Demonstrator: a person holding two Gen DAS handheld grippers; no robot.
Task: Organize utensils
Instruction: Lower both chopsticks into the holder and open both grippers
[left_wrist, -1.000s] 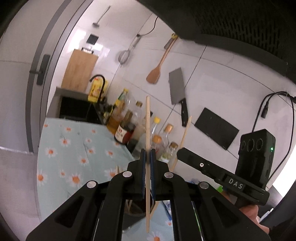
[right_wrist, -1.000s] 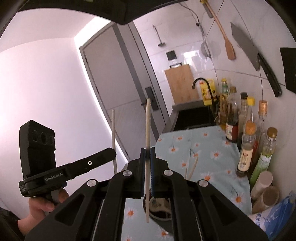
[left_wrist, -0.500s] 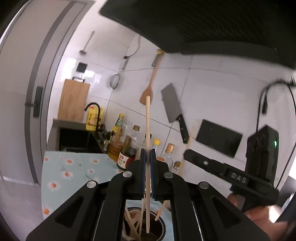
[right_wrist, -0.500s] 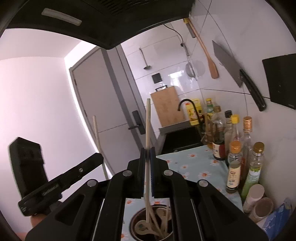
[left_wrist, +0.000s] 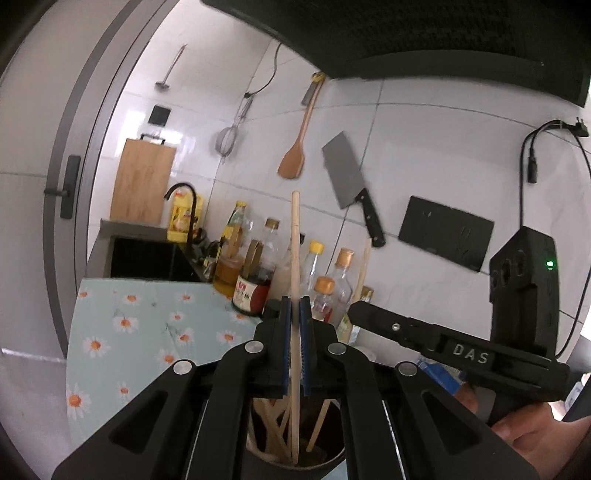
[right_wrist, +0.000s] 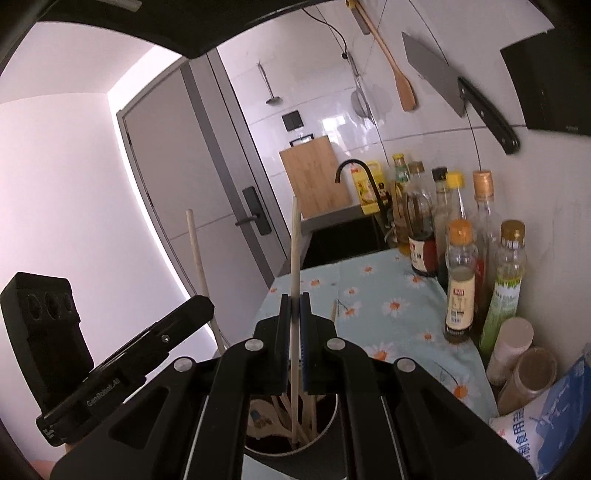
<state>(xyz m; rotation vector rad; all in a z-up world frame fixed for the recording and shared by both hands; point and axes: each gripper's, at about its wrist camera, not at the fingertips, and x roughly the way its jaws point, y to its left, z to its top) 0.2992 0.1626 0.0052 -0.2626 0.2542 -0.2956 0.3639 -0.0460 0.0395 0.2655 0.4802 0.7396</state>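
My left gripper (left_wrist: 294, 317) is shut on a wooden chopstick (left_wrist: 295, 243) held upright, its lower end inside the dark round utensil holder (left_wrist: 332, 467), which holds several wooden utensils. My right gripper (right_wrist: 294, 314) is shut on another wooden chopstick (right_wrist: 294, 243), also upright, its lower end inside the same holder (right_wrist: 325, 424). The right gripper body shows in the left wrist view (left_wrist: 417, 332); the left gripper body shows in the right wrist view (right_wrist: 147, 343) with its chopstick (right_wrist: 195, 254).
Several sauce bottles (right_wrist: 458, 273) stand along the tiled wall on the daisy-print cloth (left_wrist: 129, 332). A cleaver (left_wrist: 351, 188), wooden spatula (left_wrist: 295, 155) and strainer hang on the wall. A sink with black tap (right_wrist: 354, 206) lies beyond. A blue packet (right_wrist: 546, 417) and jars sit at right.
Both grippers have come down over the utensil holder with their chopsticks; the lower ends now sit inside it among the other utensils.
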